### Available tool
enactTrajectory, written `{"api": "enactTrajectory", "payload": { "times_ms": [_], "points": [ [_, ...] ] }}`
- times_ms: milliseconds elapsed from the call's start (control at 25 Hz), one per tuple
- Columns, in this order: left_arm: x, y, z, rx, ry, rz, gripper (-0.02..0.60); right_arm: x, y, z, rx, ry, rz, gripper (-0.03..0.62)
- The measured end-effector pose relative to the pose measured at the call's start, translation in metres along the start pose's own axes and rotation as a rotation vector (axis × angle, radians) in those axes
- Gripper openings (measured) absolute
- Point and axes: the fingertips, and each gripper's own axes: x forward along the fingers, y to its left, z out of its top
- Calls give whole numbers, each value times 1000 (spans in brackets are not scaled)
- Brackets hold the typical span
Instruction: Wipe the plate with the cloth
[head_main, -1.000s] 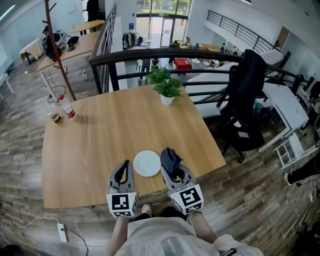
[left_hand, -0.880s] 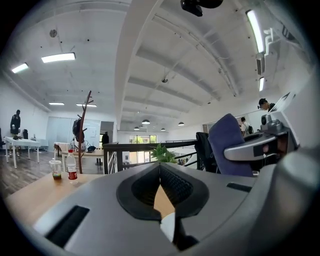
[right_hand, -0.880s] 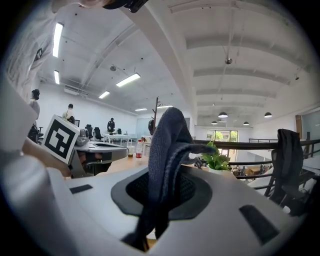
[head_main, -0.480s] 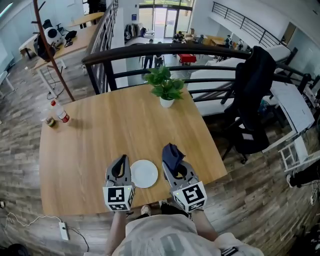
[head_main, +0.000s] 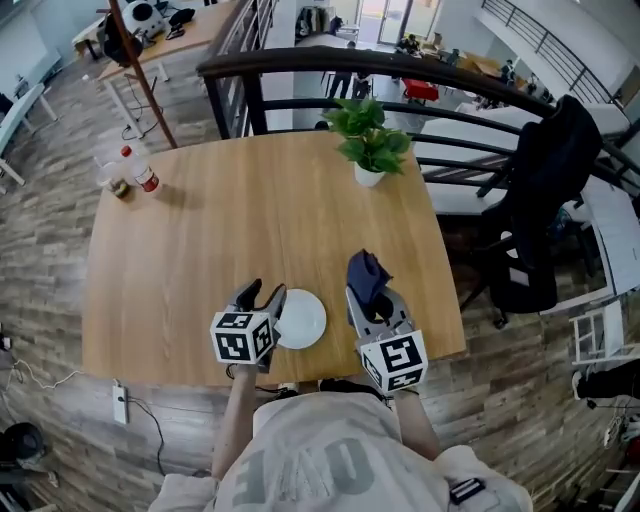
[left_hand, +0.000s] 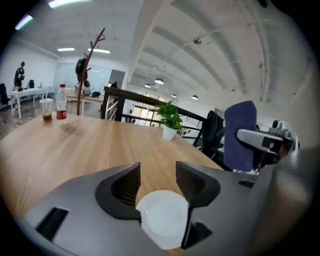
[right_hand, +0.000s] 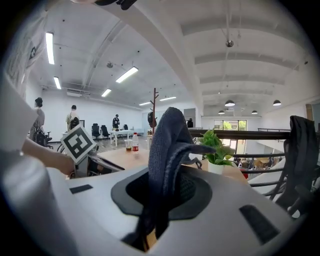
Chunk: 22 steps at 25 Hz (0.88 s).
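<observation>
1. Left gripper (head_main: 266, 296) sits over the near edge of the wooden worktop (head_main: 190, 250), with its tip tilted down and aimed far-right, right at the left rim of the white plate (head_main: 302, 318).
2. Left gripper jaws stand wide apart and have just been opening. In the left gripper view the plate shows low in the gap between the 2 jaws, and the pads are not pressing on it. Can't tell if a jaw tip touches the rim.
3. Plate is round and lies flat on the worktop, close to the near edge, between the 2 grippers. It is much closer to the left one.
4. Right gripper (head_main: 371, 300) is to the right of the plate and apart from it, pointing far. Its jaws are clamped on the dark blue cloth (head_main: 366, 276).
5. Cloth stands up out of the right gripper's jaws and folds over at the top. A short tail hangs below the jaws in the right gripper view. Cloth is clear of the plate, just right of its right rim.
6. Each gripper's marker cube faces up, on the near side by the person's forearms.
7. Potted plant (head_main: 370, 140) in a white pot stands at the far edge, right of centre.
8. Bottle (head_main: 141, 170) with a red label and a cup (head_main: 114, 181) stand together at the far-left corner, well apart from the plate.
9. Dark chair (head_main: 540, 180) stands on the floor, right of the worktop.
</observation>
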Motion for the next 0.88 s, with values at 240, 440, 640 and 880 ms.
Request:
{"api": "enactTrajectory", "payload": {
  "times_ms": [240, 440, 640, 880],
  "points": [
    [18, 30, -61, -357, 161, -68, 206, 21, 12, 7, -22, -2, 68, 60],
    [14, 35, -103, -429, 273, -63, 206, 25, 26, -6, -38, 46, 101, 60],
    [19, 37, -118, -475, 312, -64, 206, 32, 33, -6, -53, 43, 128, 60],
    [16, 33, -135, -550, 330, -81, 206, 28, 40, -19, 12, 77, 153, 60]
  ]
}}
